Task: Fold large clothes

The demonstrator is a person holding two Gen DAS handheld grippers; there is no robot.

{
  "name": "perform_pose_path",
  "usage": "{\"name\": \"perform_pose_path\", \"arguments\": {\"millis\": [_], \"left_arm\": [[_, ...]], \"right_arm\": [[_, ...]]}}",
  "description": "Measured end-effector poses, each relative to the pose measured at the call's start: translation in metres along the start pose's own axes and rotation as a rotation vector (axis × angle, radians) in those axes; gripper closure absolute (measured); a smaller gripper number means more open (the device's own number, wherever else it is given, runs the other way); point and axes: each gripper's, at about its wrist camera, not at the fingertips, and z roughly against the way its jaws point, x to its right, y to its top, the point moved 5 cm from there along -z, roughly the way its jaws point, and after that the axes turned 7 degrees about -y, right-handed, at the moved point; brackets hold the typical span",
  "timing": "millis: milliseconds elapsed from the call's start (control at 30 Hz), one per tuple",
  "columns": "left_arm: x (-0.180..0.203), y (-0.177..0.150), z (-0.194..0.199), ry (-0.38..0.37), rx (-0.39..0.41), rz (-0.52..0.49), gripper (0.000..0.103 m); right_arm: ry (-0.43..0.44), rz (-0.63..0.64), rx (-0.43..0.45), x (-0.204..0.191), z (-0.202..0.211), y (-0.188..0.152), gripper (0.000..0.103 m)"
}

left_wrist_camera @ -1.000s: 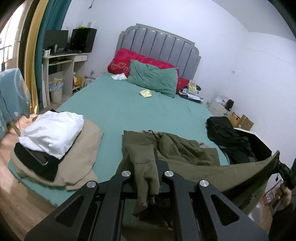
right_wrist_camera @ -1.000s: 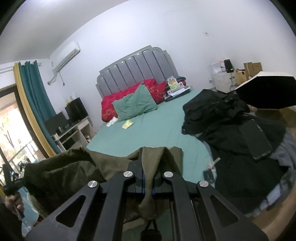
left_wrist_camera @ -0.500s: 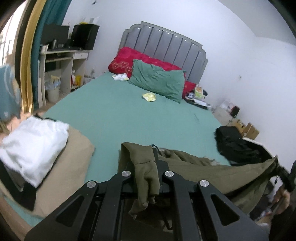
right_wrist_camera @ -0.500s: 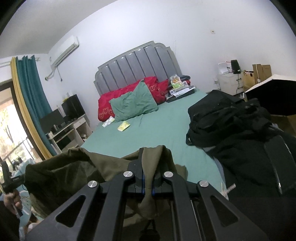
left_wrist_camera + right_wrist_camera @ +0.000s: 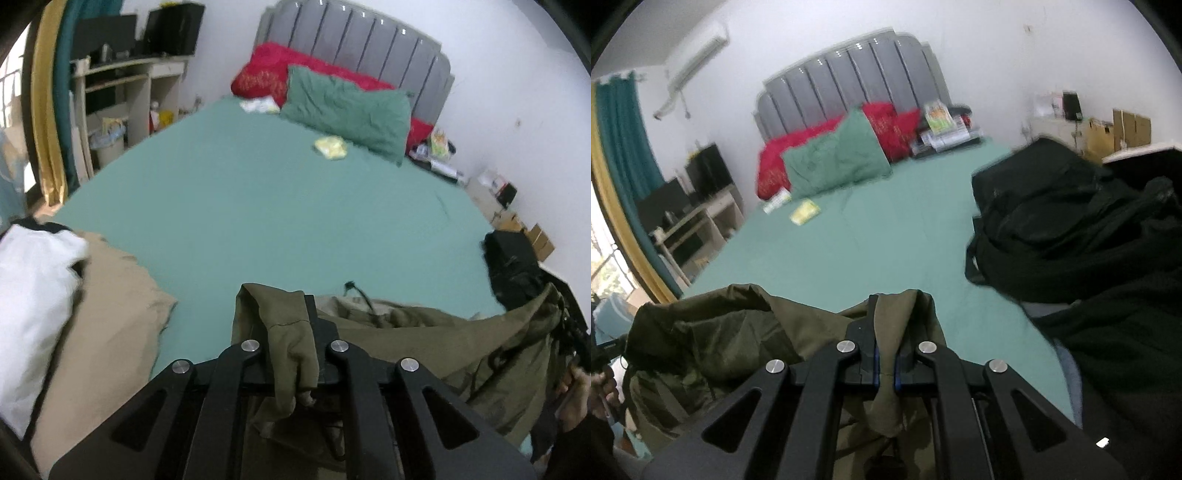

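Left tool (image 5: 295,332): clenched on a fold of the olive garment (image 5: 424,332), fabric bunched between the fingers and drooping back over the frame. Right tool (image 5: 886,332): likewise clenched on another edge of the same garment (image 5: 738,332), a strip of cloth pinched between the blue-edged pads and hanging below.

Olive garment: stretched between the two tools, sagging in the middle, spread just ahead of and beside each tool. Lower portion close to the green bed sheet (image 5: 277,221); contact with the sheet cannot be confirmed. Black drawcord (image 5: 360,295) visible just beyond the left tool, to its right.

Ahead of both tools: bare green sheet, then a green pillow (image 5: 351,107) lying against red pillows (image 5: 266,74) at the grey padded headboard (image 5: 351,37). Small yellow packet (image 5: 330,147) on the sheet in front of the green pillow.

Left of the left tool: tan garment (image 5: 110,314) lying at the bed edge, with a white garment (image 5: 33,295) stacked on top of it.

Right of the right tool: heap of black clothing (image 5: 1071,240) on the bed, near the held garment.

Person's hand (image 5: 576,391) partly visible at the far right edge of the left view, gripping the other handle. Both views slightly blurred.
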Motion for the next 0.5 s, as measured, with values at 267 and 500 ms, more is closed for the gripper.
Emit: {"name": "perform_pose_path", "arguments": {"millis": [267,500], "left_arm": [[-0.026,-0.005,-0.088,-0.015,-0.133,0.032,0.079],[-0.022,0.005,-0.064,-0.141,-0.045,0.069,0.057]], "right_arm": [[-0.059,0.036,-0.155,0.008,-0.073,-0.018,0.098],[-0.109,0.066,-0.23,0.001,-0.088,-0.024,0.096]]}}
